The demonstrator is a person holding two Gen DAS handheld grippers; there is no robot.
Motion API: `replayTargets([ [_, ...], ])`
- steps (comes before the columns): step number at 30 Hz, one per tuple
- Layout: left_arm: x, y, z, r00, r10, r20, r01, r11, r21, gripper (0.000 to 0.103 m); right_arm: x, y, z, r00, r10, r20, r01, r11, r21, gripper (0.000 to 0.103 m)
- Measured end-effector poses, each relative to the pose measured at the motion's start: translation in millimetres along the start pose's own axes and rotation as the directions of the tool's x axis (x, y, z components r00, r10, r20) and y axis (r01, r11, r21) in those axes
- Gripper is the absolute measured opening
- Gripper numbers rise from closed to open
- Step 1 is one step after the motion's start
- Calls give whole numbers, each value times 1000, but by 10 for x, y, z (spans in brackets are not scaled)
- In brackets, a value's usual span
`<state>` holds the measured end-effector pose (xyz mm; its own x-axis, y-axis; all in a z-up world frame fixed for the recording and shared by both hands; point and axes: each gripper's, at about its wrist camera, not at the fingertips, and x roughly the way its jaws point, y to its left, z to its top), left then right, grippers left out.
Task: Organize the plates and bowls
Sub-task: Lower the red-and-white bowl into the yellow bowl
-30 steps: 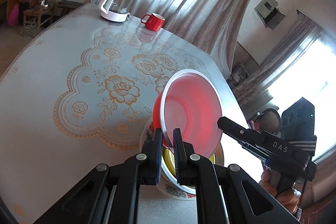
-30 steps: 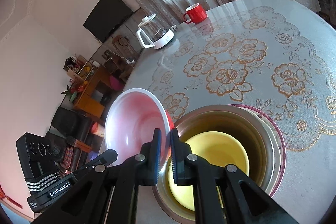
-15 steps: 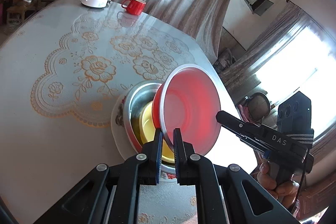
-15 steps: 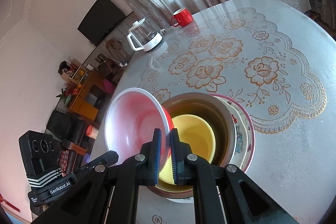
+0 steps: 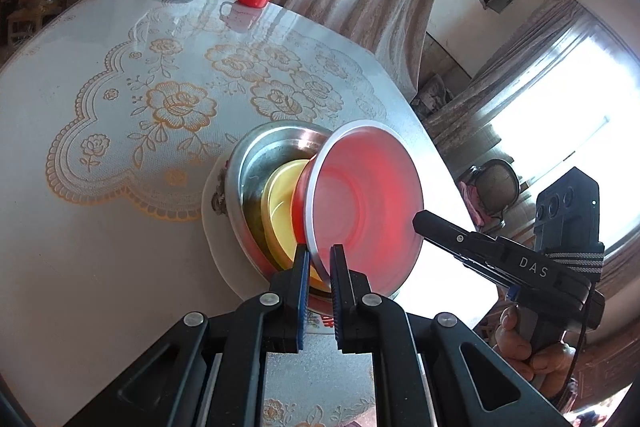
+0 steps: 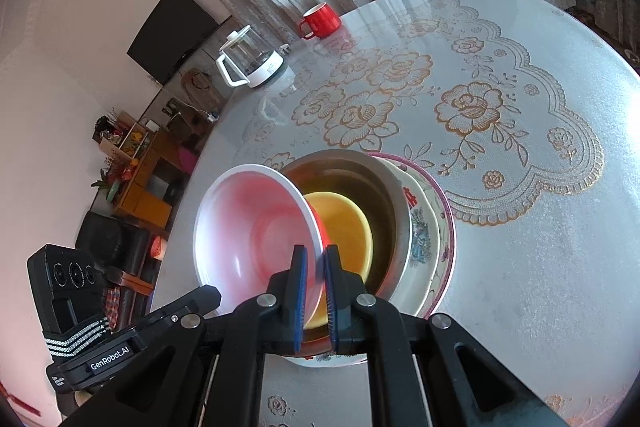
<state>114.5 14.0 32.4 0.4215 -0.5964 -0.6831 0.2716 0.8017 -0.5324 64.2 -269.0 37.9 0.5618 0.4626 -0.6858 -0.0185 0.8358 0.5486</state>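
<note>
Curtained room, lace-covered bench [image 5: 120,227]. Both the left gripper [image 5: 319,259] and right gripper [image 6: 314,259] pinch the red bowl [image 5: 364,203], now lowered into the yellow bowl [image 6: 344,227]; release follows.

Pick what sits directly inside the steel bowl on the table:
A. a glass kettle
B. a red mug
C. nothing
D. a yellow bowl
D: the yellow bowl is nested in the steel bowl, which rests on the patterned plates; the mug and kettle stand far off.
</note>
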Motion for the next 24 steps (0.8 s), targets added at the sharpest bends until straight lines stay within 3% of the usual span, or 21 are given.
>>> replayTargets([
  [13,129,11,-27,999,26,-45,-26,1000,8,10,59,5,-53,997,-73,15,73,997,-26,10],
  [24,155,-29,-30,997,72,-13,-71,996,63,10,178,37,-26,986,-163,31,165,983,-75,18],
])
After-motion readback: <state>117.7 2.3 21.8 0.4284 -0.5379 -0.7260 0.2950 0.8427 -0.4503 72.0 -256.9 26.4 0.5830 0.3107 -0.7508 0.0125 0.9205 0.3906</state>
